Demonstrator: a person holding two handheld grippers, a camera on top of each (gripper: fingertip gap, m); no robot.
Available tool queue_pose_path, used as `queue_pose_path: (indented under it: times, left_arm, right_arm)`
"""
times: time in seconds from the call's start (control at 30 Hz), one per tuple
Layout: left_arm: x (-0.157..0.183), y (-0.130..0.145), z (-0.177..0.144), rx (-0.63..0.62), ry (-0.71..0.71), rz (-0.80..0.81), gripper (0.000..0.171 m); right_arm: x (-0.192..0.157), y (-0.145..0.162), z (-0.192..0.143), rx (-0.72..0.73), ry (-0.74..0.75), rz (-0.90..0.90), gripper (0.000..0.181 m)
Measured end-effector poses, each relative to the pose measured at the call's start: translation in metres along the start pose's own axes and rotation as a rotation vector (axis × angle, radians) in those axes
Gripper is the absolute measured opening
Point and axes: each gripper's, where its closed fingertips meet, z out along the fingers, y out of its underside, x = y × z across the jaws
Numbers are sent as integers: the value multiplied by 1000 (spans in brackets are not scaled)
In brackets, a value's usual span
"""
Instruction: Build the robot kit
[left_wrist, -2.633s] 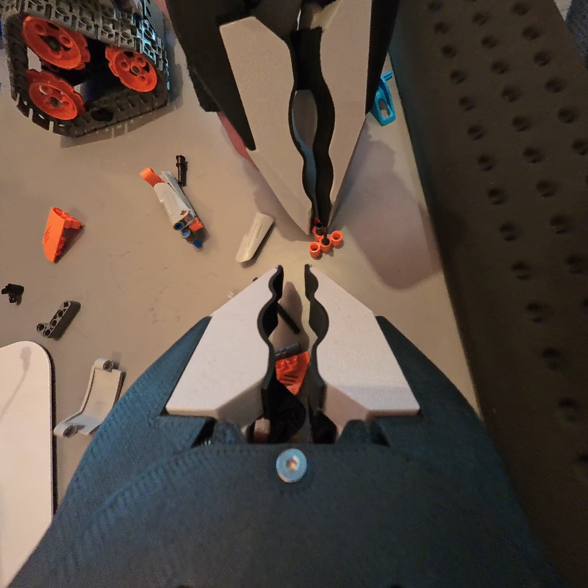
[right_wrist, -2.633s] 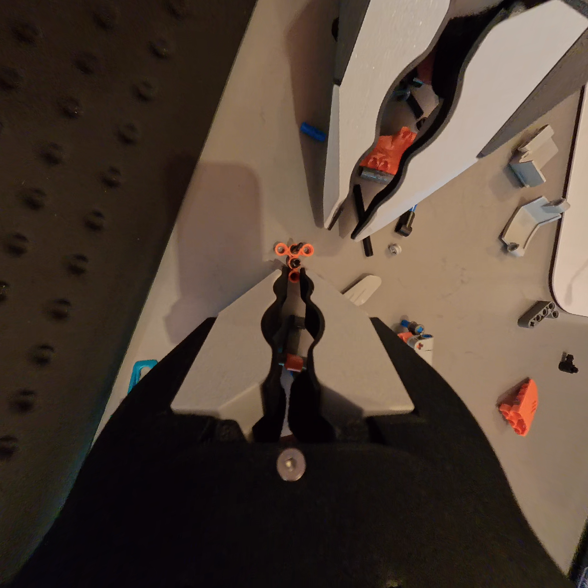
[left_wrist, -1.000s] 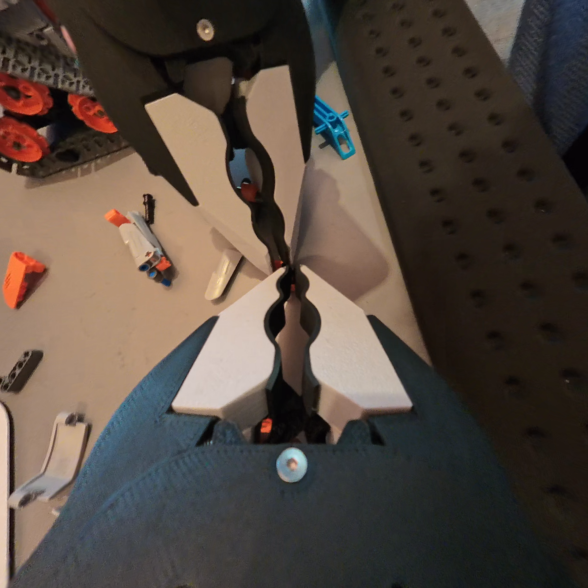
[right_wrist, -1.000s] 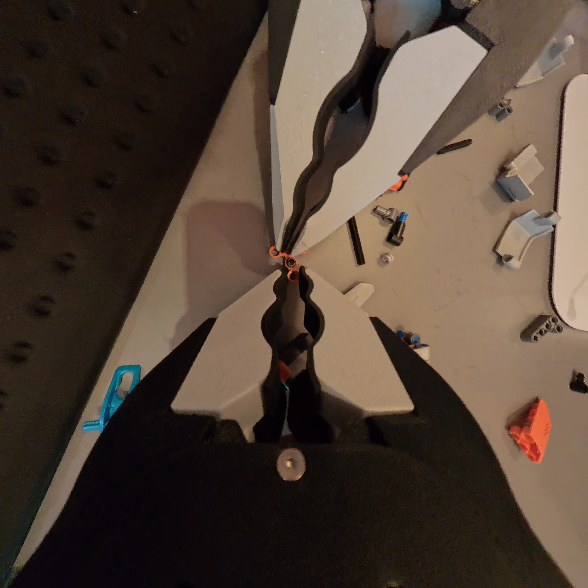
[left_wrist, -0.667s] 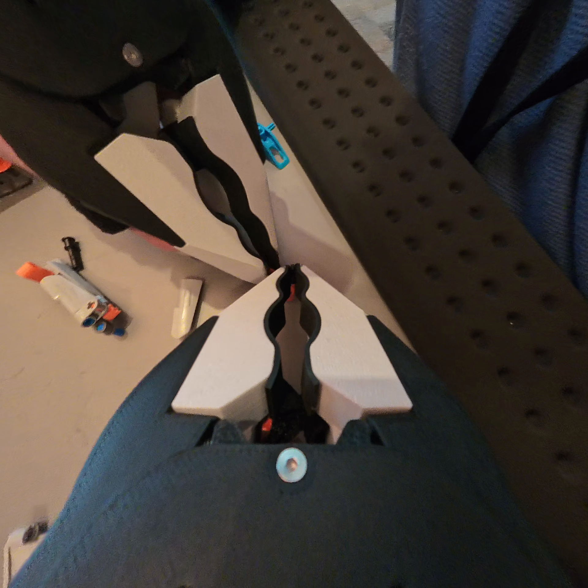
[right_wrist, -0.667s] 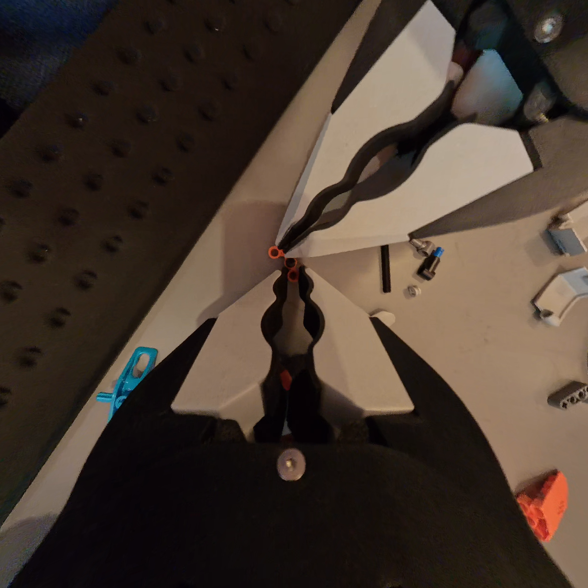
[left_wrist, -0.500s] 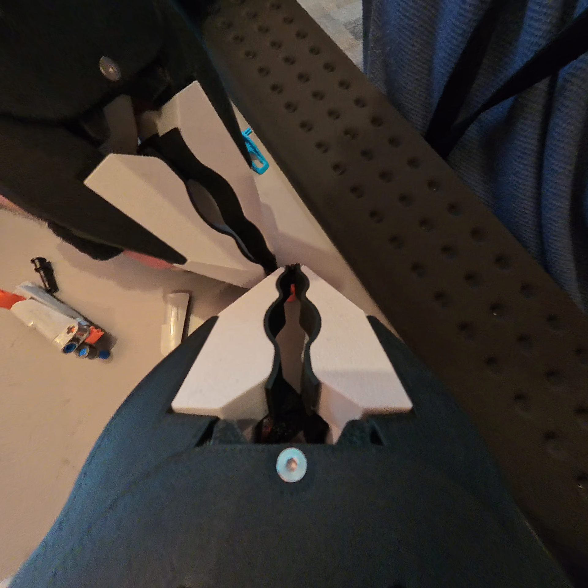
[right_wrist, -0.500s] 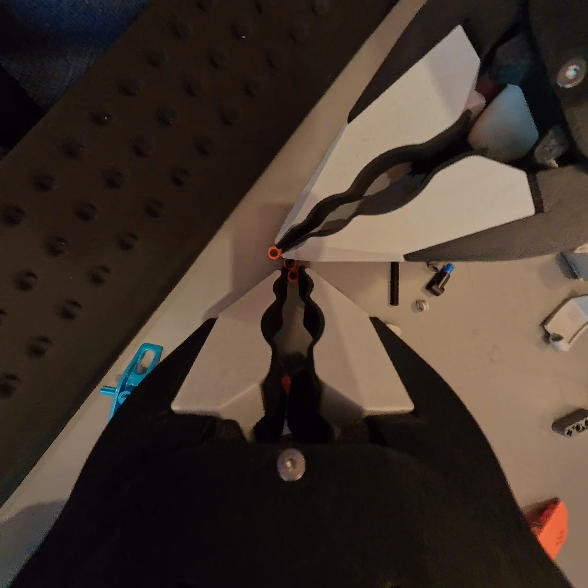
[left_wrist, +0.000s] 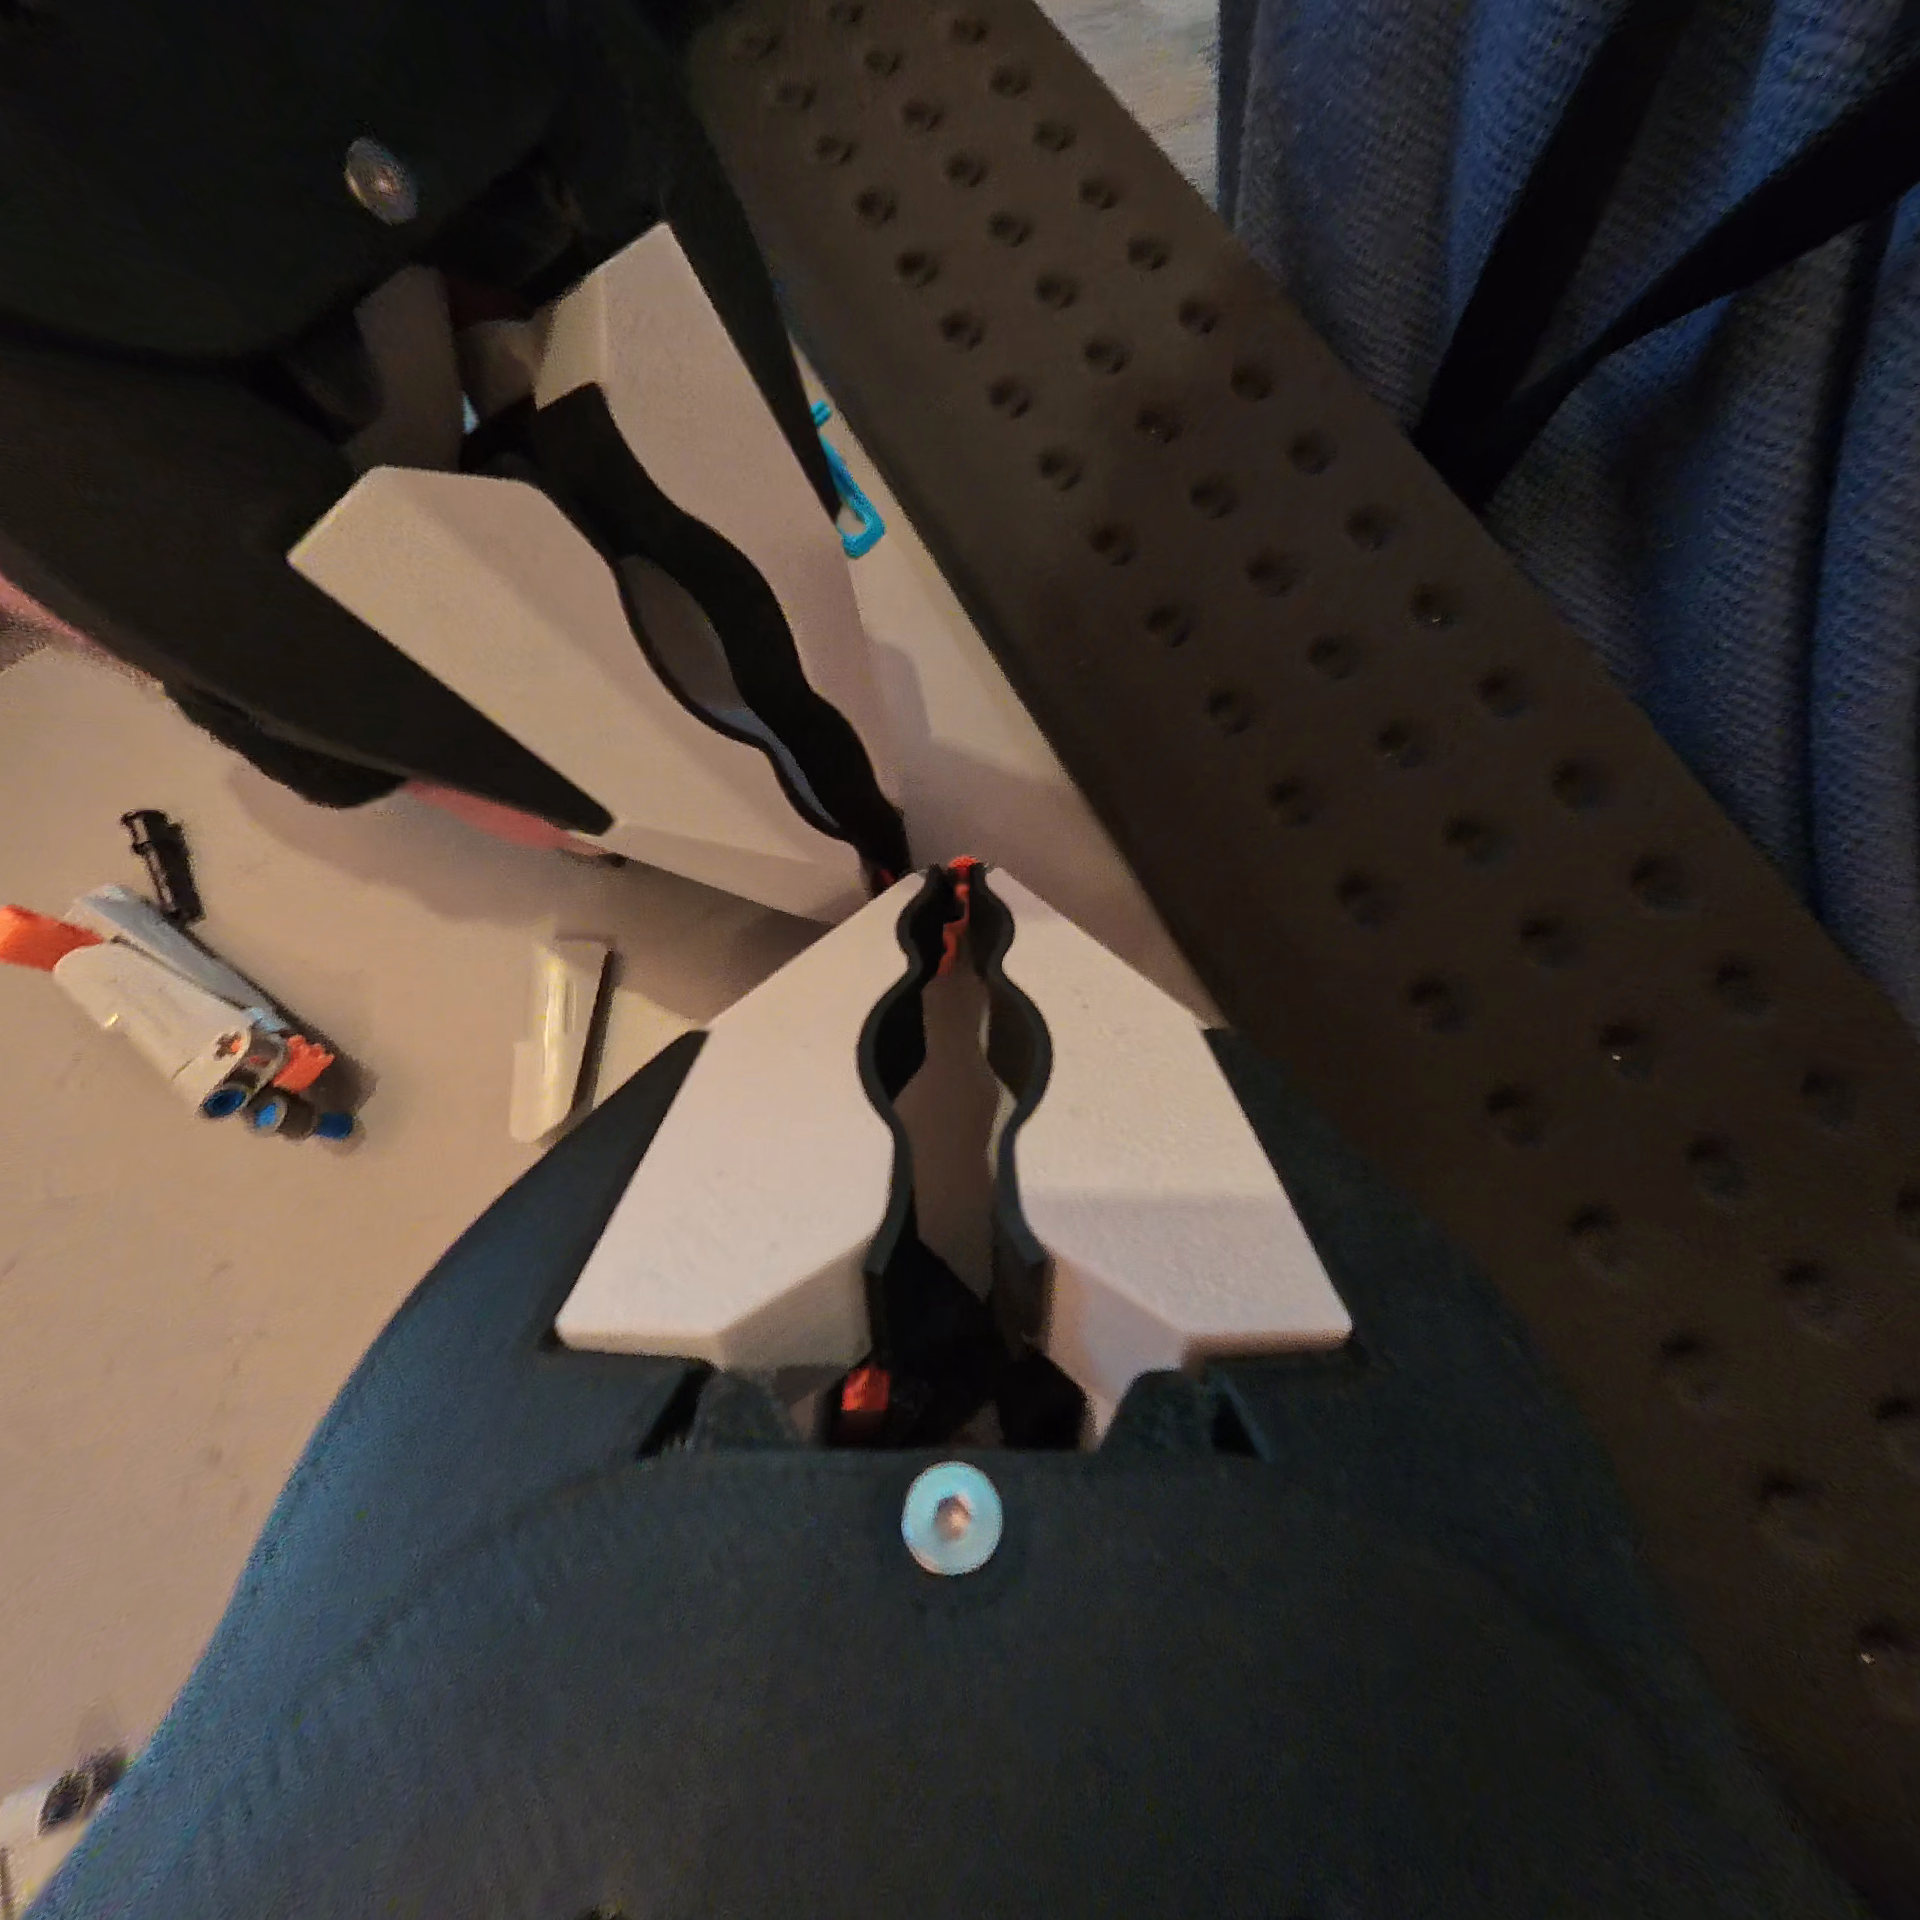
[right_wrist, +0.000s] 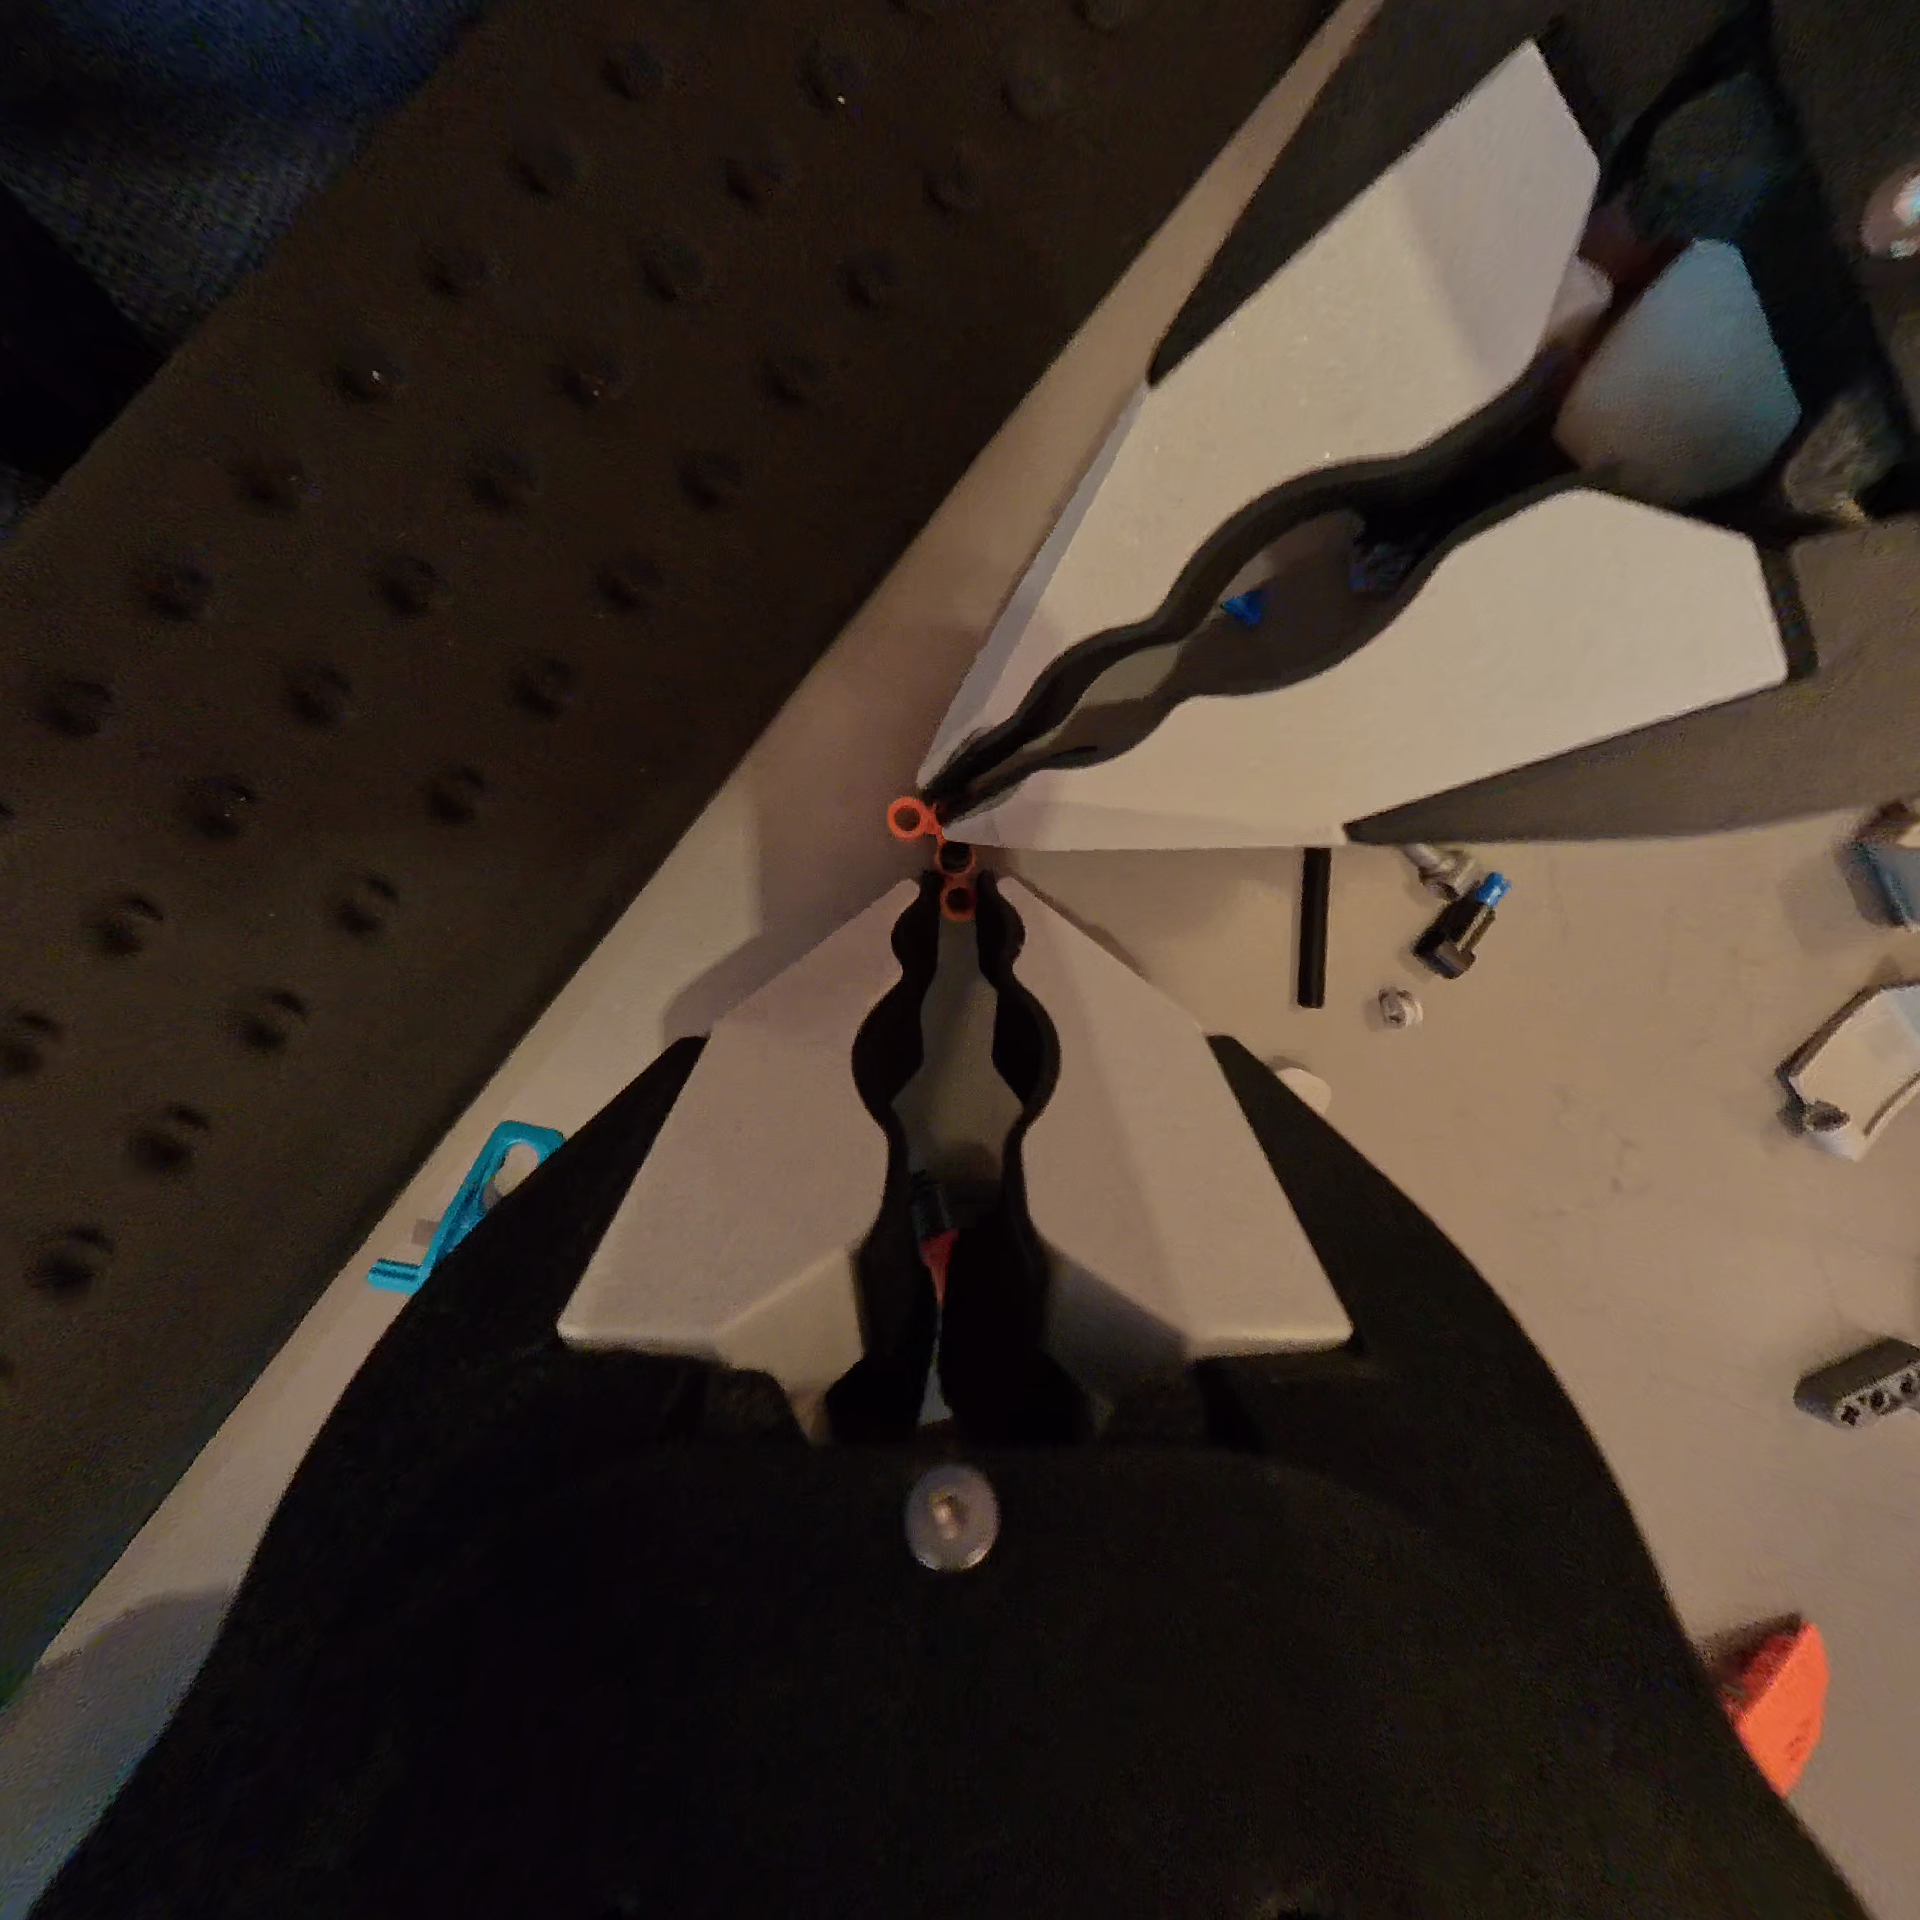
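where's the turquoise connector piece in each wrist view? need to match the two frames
Left wrist view: turquoise connector piece, upper middle, on the table by the perforated black strip, partly hidden behind the right gripper.
Right wrist view: same piece, lower left, beside the right gripper's black body, by the strip.
Shared landmark: the small orange part clamped between both gripper tips, the left gripper included.

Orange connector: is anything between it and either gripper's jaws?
No. Both the left gripper and right gripper are shut on the orange connector, tips meeting above the table; nothing visible sits between.
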Motion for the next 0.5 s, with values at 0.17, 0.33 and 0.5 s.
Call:
queue_pose_path:
  times: [0.17, 0.33, 0.5]
  left_arm:
    - [-8, 3, -8, 1, -114, -42, 11]
    - [-20, 8, -22, -31, -270, -69, 12]
    - [-25, 16, -33, -41, -367, -107, 14]
  right_arm:
    - [6, 8, -4, -38, 49, 41, 5]
    - [20, 19, -10, -94, 147, 123, 5]
    - [24, 24, -12, -112, 185, 205, 5]
